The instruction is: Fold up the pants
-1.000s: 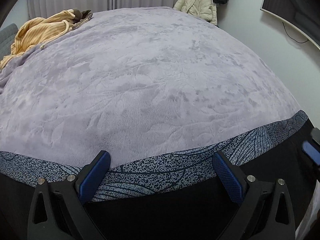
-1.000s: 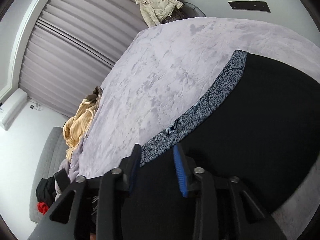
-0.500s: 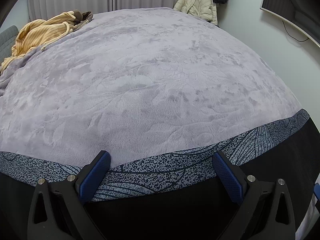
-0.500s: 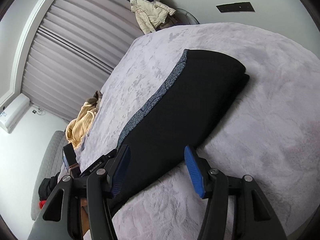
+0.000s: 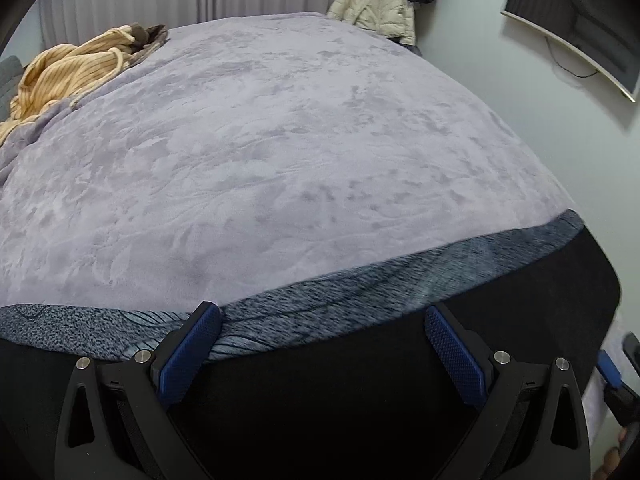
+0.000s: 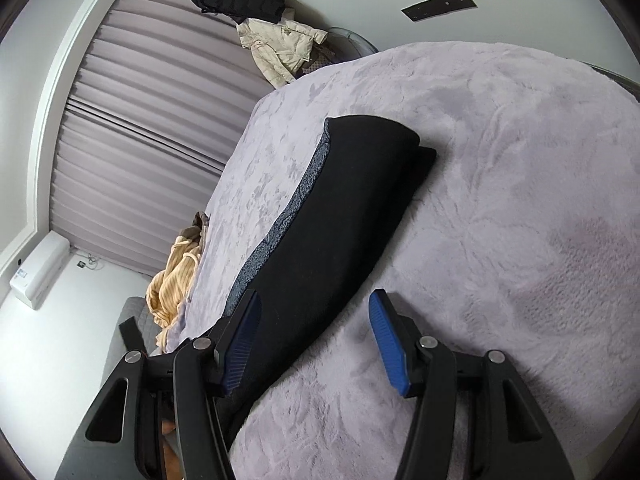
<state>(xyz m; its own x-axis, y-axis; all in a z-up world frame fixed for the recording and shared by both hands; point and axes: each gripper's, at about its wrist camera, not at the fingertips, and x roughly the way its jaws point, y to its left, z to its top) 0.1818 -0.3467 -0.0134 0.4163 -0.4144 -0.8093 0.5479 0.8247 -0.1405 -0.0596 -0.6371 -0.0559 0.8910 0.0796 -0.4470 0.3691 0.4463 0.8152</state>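
Observation:
The black pants (image 6: 344, 216) lie folded in a long strip on the lilac bed cover, with a blue-grey patterned band (image 6: 280, 232) along one edge. In the left wrist view the pants (image 5: 360, 392) fill the bottom and the patterned band (image 5: 320, 312) runs across. My left gripper (image 5: 324, 344) is open and hovers over the pants near the band, holding nothing. My right gripper (image 6: 314, 336) is open and empty, low over the near end of the pants; its left finger is over the fabric, its right finger over the cover.
The lilac plush bed cover (image 5: 280, 160) stretches far ahead. A yellow ribbed garment (image 5: 68, 68) is heaped at the far left corner. A cream jacket (image 5: 376, 4) hangs by the wall. A screen (image 5: 580, 20) is mounted on the right wall. Curtains (image 6: 140, 140) stand behind the bed.
My right gripper opened wider and pulled back from the pants, which now lie flat as a folded strip. My left gripper stayed open and barely moved; the band shifted slightly.

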